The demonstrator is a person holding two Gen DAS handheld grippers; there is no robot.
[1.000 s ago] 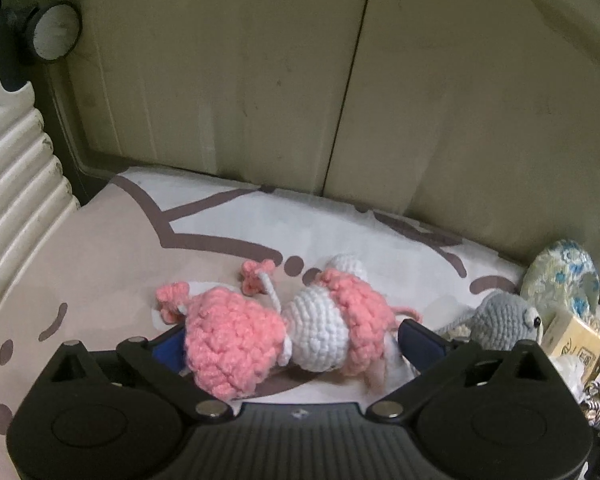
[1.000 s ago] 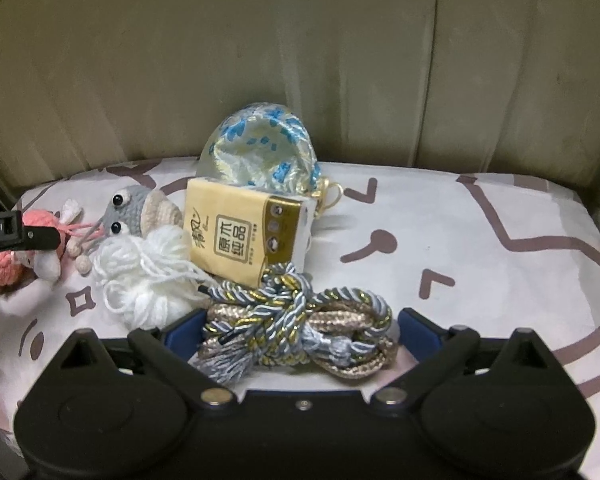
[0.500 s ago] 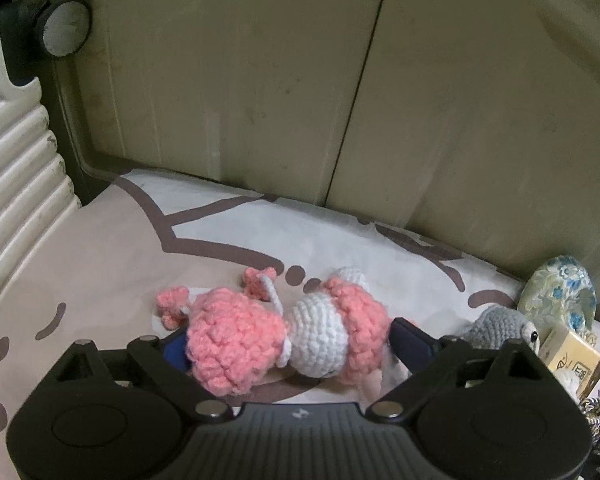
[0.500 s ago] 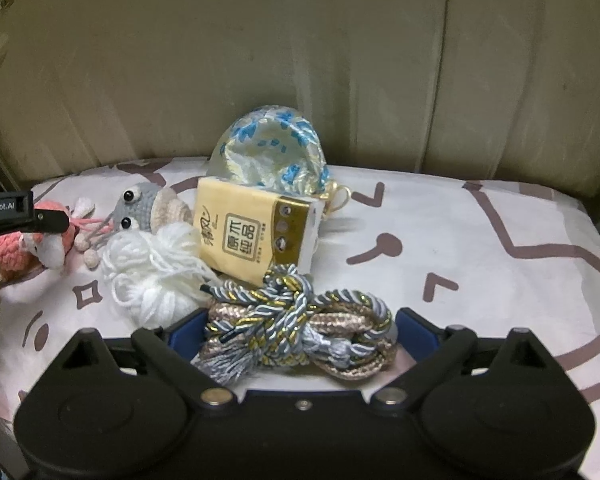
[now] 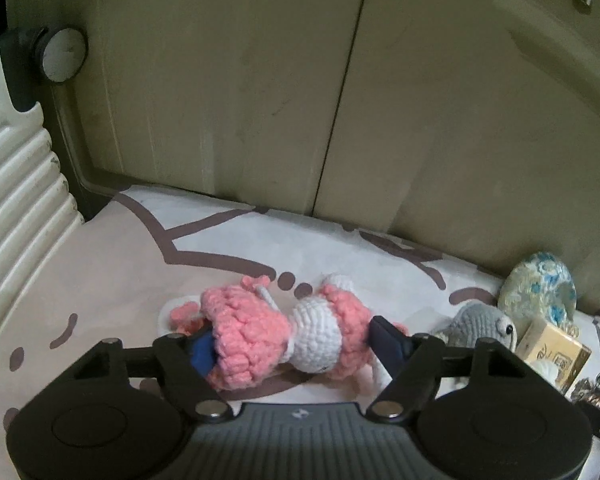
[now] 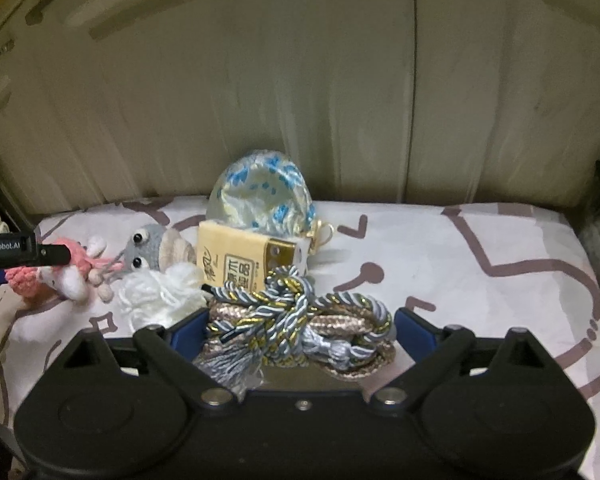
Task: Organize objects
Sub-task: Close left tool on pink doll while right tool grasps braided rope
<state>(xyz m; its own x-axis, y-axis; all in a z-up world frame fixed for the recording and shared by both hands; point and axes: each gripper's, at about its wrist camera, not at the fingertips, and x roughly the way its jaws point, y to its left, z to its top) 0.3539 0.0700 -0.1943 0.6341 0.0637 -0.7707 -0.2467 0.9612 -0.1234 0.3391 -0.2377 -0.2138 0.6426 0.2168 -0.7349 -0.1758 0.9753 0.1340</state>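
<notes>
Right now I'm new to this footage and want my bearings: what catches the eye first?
The pink and white crochet doll lying on the patterned sheet, bracketed by the left gripper, stands out most. Next comes the twisted rope bundle between the right gripper fingers, with a tissue pack and blue-flowered pouch stacked behind it.

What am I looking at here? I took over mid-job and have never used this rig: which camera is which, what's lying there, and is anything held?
Two handheld two-finger grippers, each with a fisheye camera looking along its fingers. The left gripper has closed its blue pads on the pink and white crochet doll. The right gripper straddles the grey-gold braided cord bundle, jaws open. On the patterned white cloth also lie a grey crochet mouse, white yarn tuft, yellow tissue pack and blue-flowered satin pouch.
</notes>
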